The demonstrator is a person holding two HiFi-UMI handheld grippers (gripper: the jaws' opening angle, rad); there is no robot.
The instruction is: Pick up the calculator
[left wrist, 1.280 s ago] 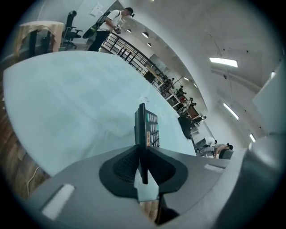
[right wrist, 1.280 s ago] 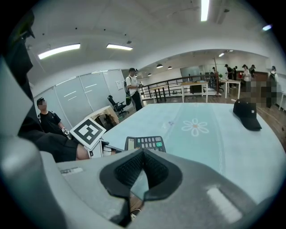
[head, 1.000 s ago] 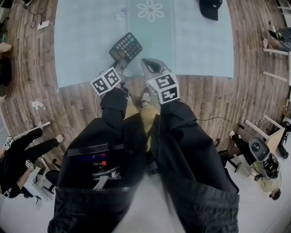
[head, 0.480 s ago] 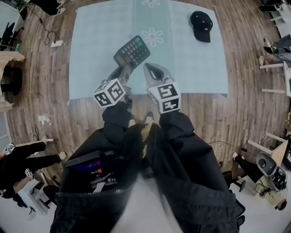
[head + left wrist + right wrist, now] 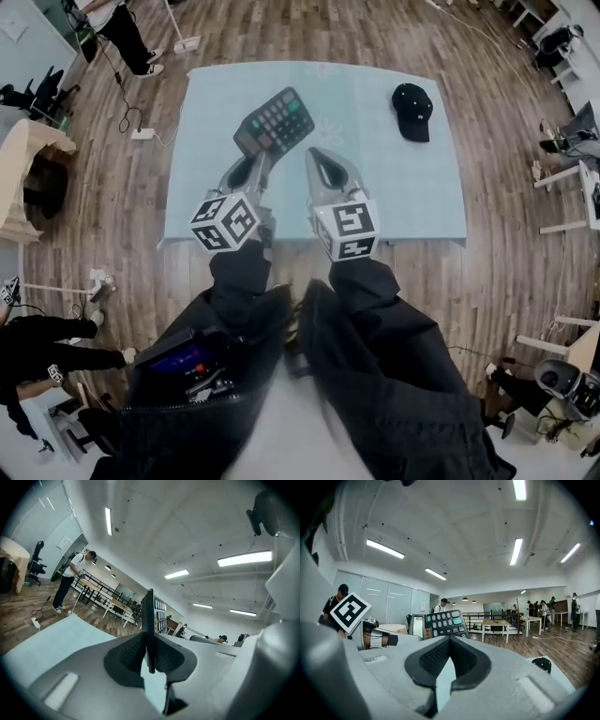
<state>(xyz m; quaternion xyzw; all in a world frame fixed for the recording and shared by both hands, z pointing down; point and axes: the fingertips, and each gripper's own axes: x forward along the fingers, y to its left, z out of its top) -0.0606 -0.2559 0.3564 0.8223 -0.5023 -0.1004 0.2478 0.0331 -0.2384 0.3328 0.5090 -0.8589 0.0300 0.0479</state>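
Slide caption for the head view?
Left gripper holds the calculator over the blue mat; right gripper shut, empty beside it.

**Calculator held over the mat, as seen from your head view.**
Your left gripper (image 5: 258, 161) clamps the near edge of the calculator (image 5: 274, 122) (key face turned up toward you) over the pale blue mat (image 5: 403, 192). Your right gripper (image 5: 319, 159) lies just beside the left one, jaws drawn together and clear of the calculator. The left marker cube (image 5: 225, 222) and right marker cube (image 5: 346, 230) sit nearest your sleeves. A black cap (image 5: 412, 111) lies on the mat at right, and wood floor (image 5: 506, 262) surrounds the mat.
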